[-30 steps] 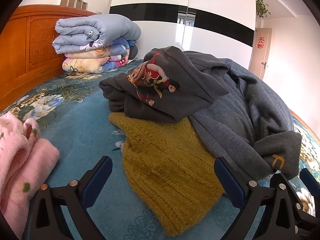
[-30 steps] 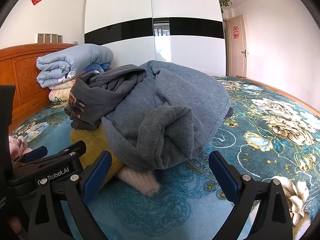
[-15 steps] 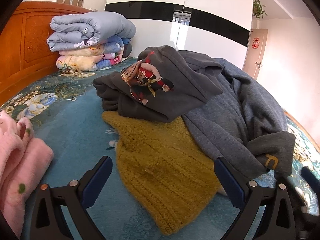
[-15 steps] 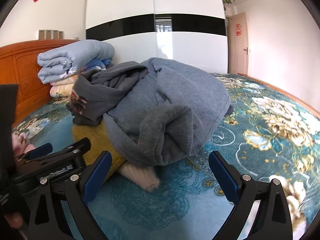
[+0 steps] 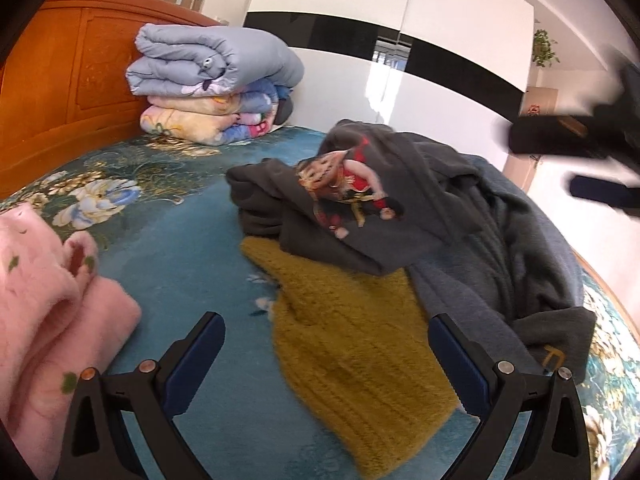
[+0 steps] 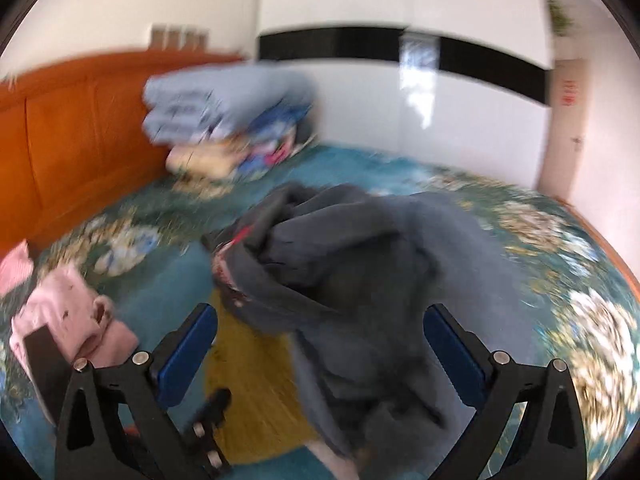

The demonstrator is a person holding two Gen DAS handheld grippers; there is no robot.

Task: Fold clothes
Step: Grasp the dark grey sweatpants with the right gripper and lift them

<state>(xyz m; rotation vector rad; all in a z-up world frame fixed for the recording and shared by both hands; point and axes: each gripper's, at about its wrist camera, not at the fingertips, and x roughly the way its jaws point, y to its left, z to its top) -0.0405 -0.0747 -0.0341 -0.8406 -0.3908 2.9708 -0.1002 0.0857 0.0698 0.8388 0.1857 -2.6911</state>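
Observation:
A heap of clothes lies on the teal floral bedspread [image 5: 168,248]. On top is a dark grey hoodie with a cartoon print [image 5: 348,196], over a mustard knit sweater [image 5: 360,356] and a large blue-grey sweatshirt [image 5: 516,256]. My left gripper [image 5: 326,354] stands open low over the sweater's near end. My right gripper [image 6: 320,344] is open too, raised above the heap and holding nothing; its view is blurred, with the grey sweatshirt [image 6: 400,280] below it. It also shows as a dark blur [image 5: 580,152] at the upper right of the left wrist view.
A pink fleece garment [image 5: 44,312] lies at the left, pink again [image 6: 76,320] in the right wrist view. Folded quilts [image 5: 212,84] are stacked against the wooden headboard [image 5: 60,92]. A white and black wardrobe [image 5: 400,48] stands behind the bed.
My right gripper has lifted and swung left, from low beside the heap to high above it. The left gripper shifted a little and stays open. The clothes lie as before.

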